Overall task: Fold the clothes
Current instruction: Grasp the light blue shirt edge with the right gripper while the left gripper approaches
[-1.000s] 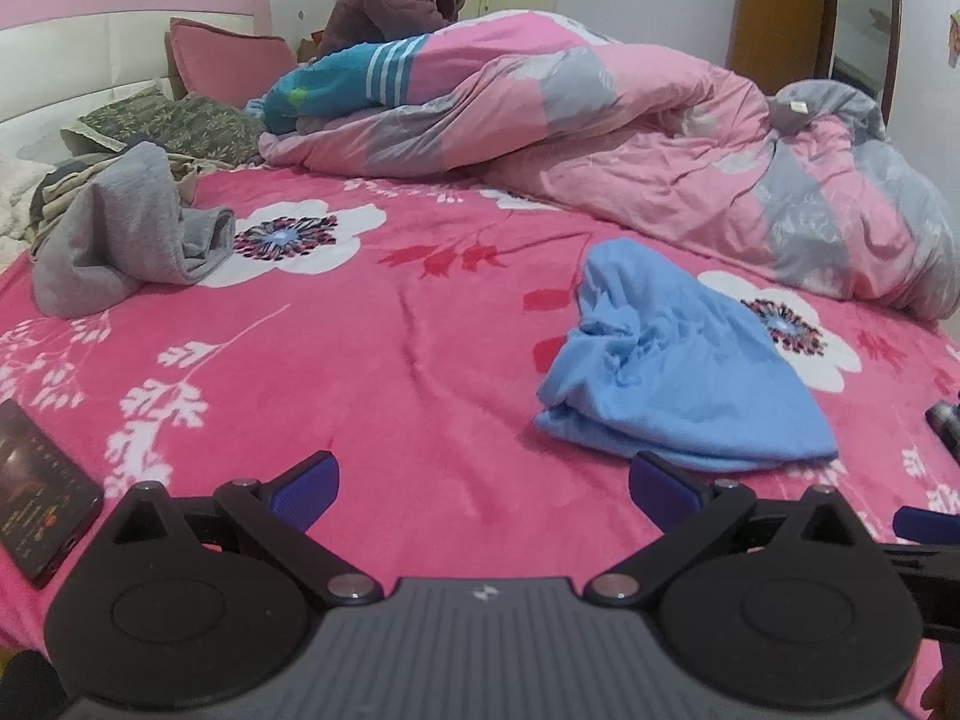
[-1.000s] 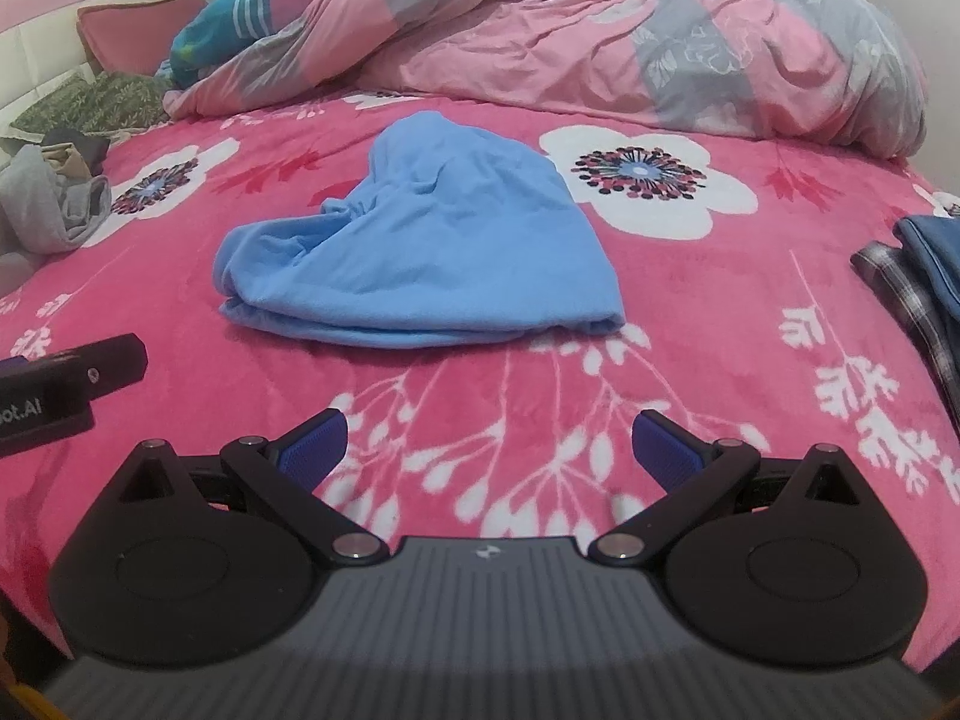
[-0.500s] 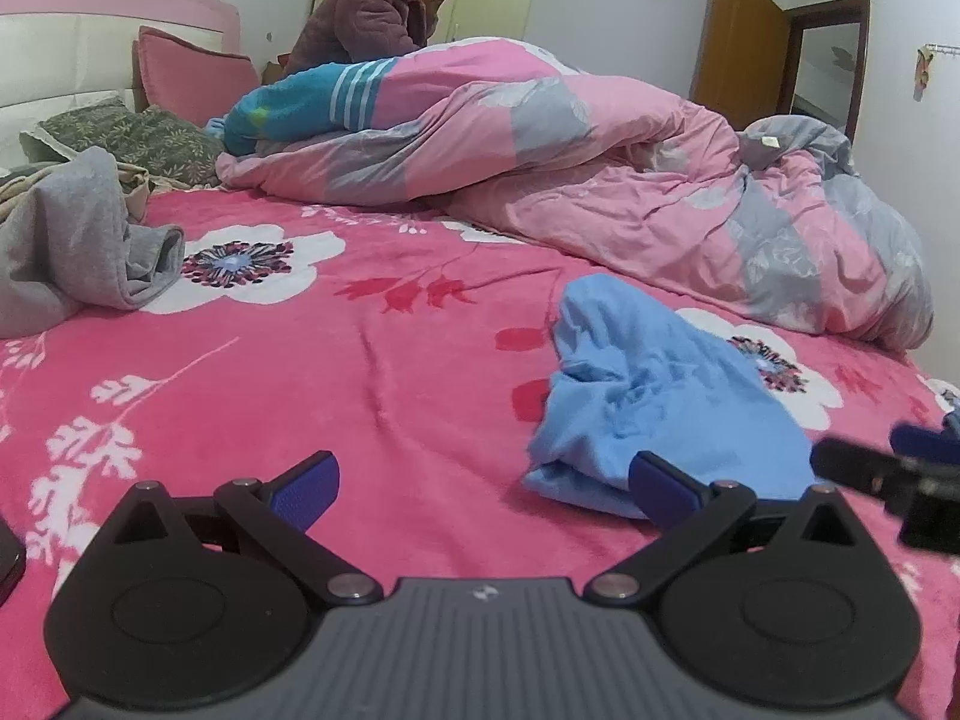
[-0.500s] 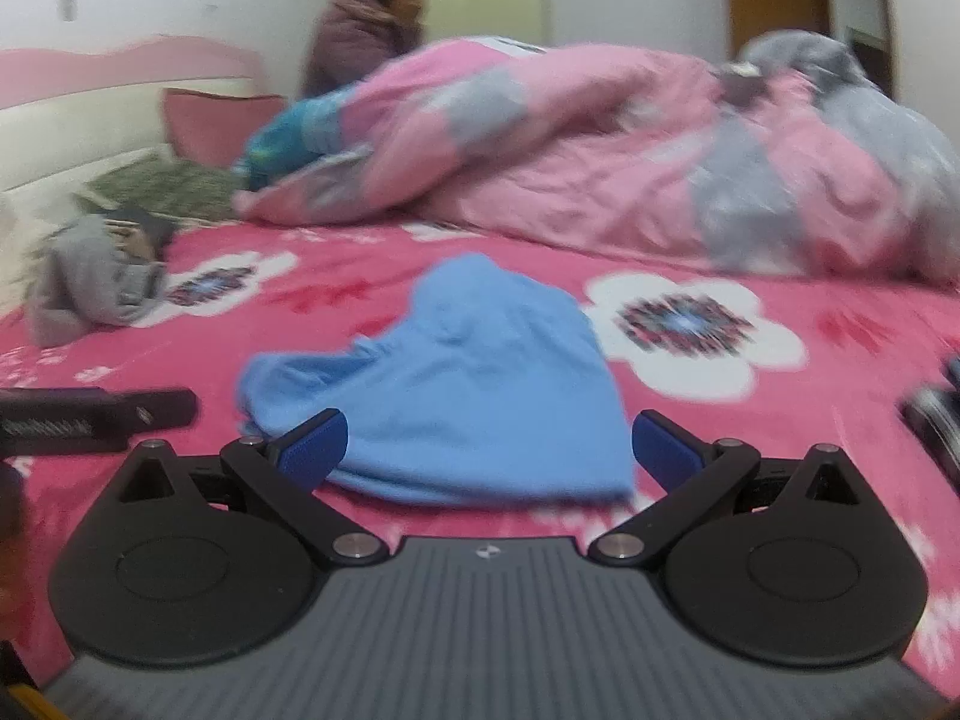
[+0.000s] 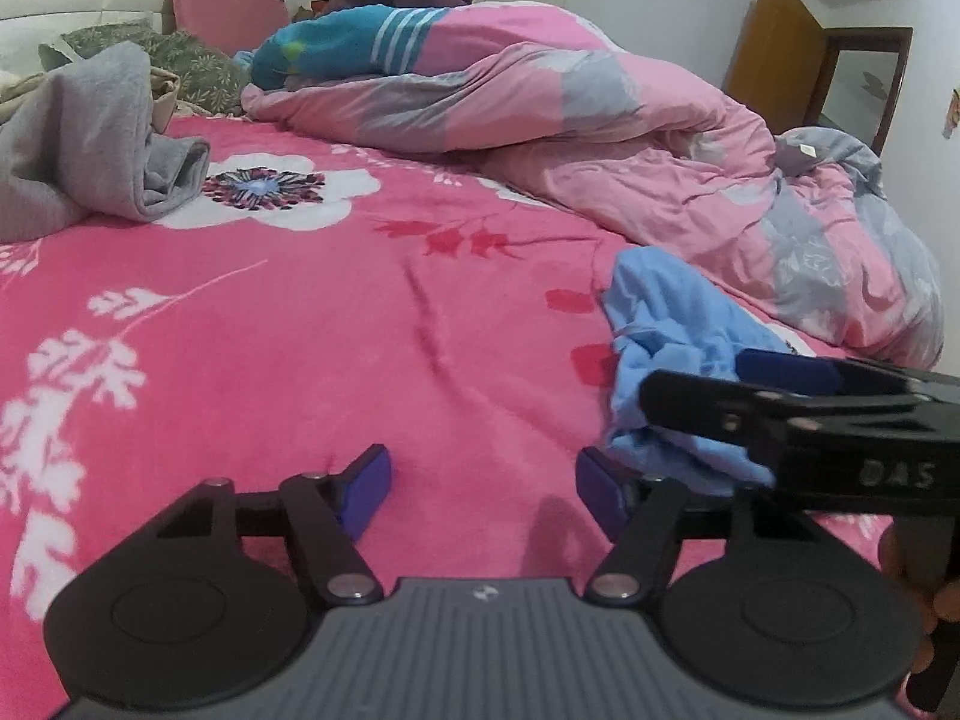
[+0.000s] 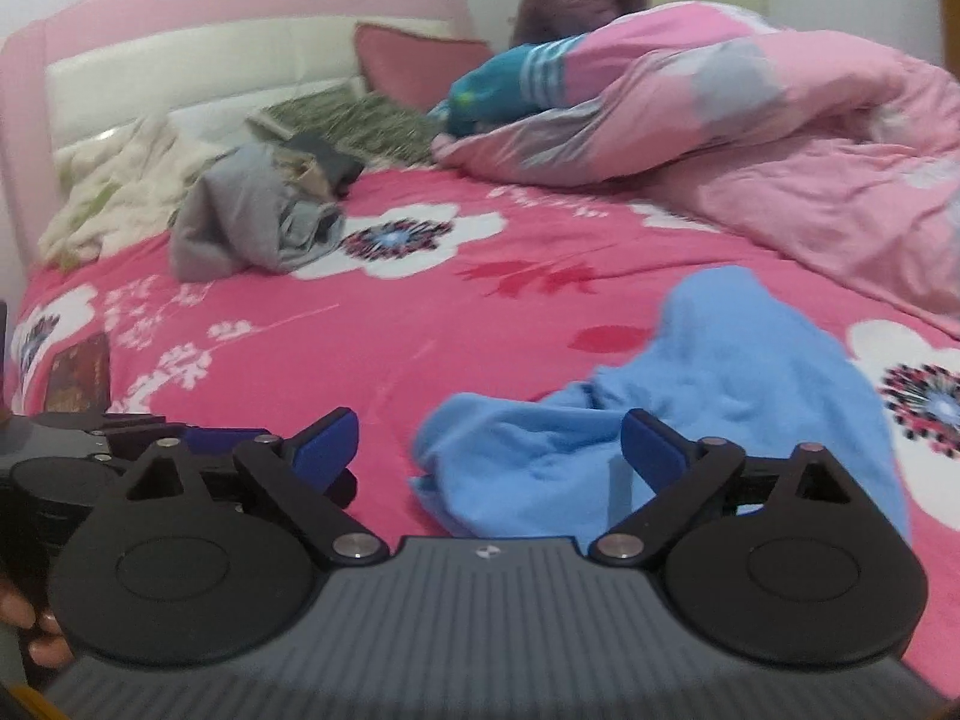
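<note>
I am closing my left hand-held gripper (image 5: pixel 483 483) and right hand-held gripper (image 6: pixel 489 450), both holding nothing, by the crumpled blue cloth (image 6: pixel 720 372) on the near right bed (image 5: pixel 300 330), so folding is just starting.

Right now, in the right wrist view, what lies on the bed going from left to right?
Cream cloth → grey garment → green patterned pillow → teal striped bundle → light blue garment, with the pink quilt behind it.
</note>
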